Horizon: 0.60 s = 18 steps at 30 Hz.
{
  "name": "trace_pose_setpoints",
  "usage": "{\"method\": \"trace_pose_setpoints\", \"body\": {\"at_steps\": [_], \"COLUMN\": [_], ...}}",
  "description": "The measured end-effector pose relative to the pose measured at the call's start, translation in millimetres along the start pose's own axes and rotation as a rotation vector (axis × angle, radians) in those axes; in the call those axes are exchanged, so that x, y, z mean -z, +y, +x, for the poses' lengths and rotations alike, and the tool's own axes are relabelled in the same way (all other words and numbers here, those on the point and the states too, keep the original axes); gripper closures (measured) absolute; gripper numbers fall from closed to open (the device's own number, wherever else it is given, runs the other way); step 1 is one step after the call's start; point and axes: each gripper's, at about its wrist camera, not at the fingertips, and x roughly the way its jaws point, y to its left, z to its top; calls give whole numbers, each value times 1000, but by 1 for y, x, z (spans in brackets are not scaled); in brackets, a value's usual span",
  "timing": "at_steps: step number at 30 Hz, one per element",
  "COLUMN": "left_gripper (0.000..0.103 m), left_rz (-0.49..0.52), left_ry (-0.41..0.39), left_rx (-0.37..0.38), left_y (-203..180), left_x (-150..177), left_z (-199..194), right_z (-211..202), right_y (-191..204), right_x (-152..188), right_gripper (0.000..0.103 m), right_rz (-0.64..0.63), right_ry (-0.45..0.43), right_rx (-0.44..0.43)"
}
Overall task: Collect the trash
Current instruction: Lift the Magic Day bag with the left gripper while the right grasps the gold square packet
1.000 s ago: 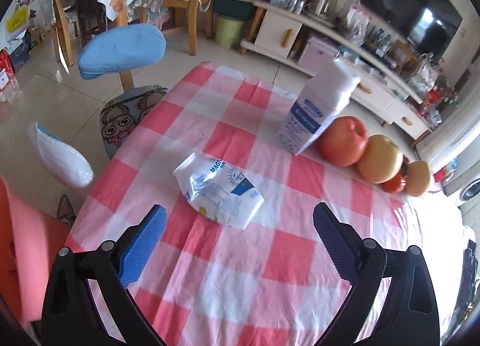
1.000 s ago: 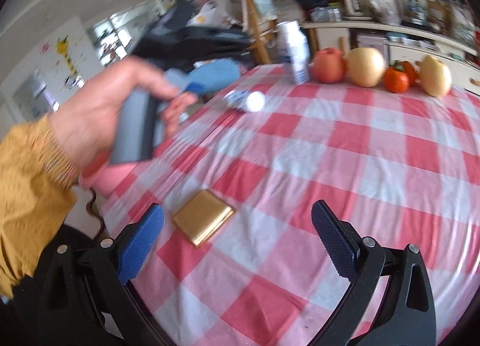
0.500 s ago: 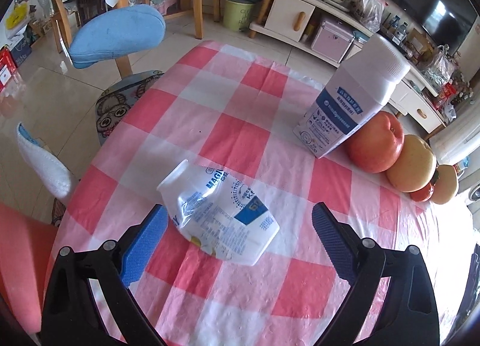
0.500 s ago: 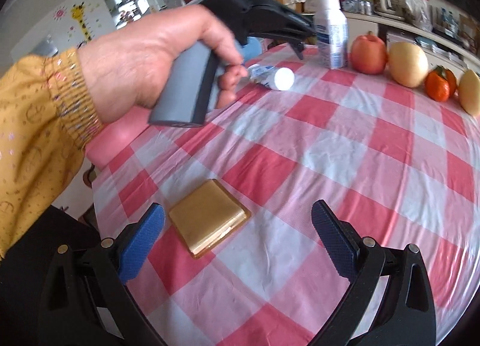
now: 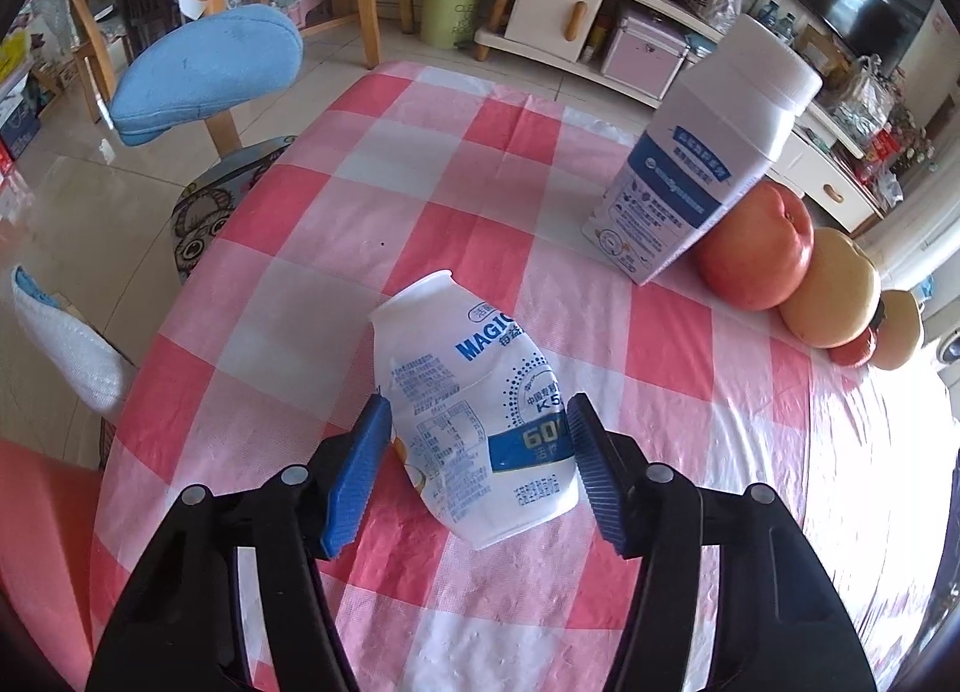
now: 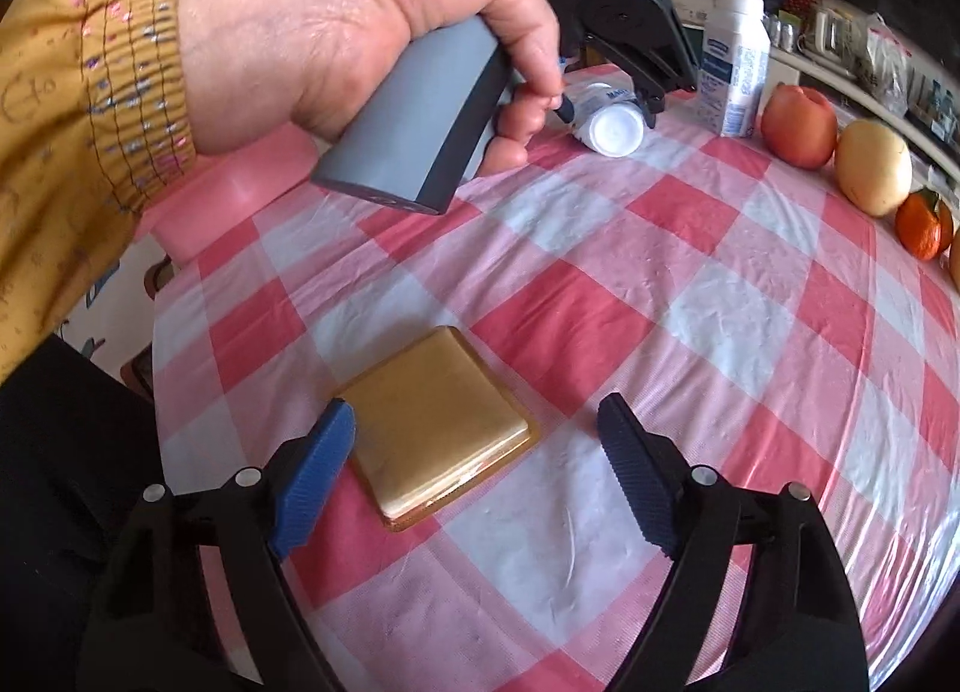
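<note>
A crushed white plastic bottle (image 5: 468,380) with blue print lies on the red-and-white checked tablecloth (image 5: 420,164). My left gripper (image 5: 474,434) is closing on it, and both blue pads touch its sides. The right wrist view shows the same bottle (image 6: 612,128) at the far side, under the hand (image 6: 360,32) that holds the left gripper. A flat gold box (image 6: 438,416) lies near the table's front edge. My right gripper (image 6: 477,413) straddles it with jaws closing. The left pad is next to the box's corner; the right pad stands well apart from it.
A white and blue milk carton (image 5: 702,164) stands upright beside an apple (image 5: 756,254), a pear (image 5: 828,296) and an orange (image 6: 921,224). A blue-cushioned chair (image 5: 204,68) and a pink stool (image 5: 36,512) stand at the table's left edge.
My left gripper came down over the crushed bottle and its jaws closed from wide apart onto its sides. My right gripper moved in over the gold box and its jaws narrowed a little.
</note>
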Motion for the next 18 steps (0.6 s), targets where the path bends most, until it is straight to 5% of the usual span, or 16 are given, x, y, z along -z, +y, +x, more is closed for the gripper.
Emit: {"method": "trace_pose_setpoints", "body": {"at_steps": [7,18], "left_gripper": [56,59], "left_rz": [60,171], "left_ry": [11,29], "left_rx": [43,104], "left_y": [-11,-33], "left_x": [7,25], "left_z": [-6,-13], "right_z": [1,-9], "right_y": [18,1], "right_x": [6,10], "right_gripper": [34,36], "right_rz": [-110,-68], "right_ry": [20,16], "right_rx": [73,122]}}
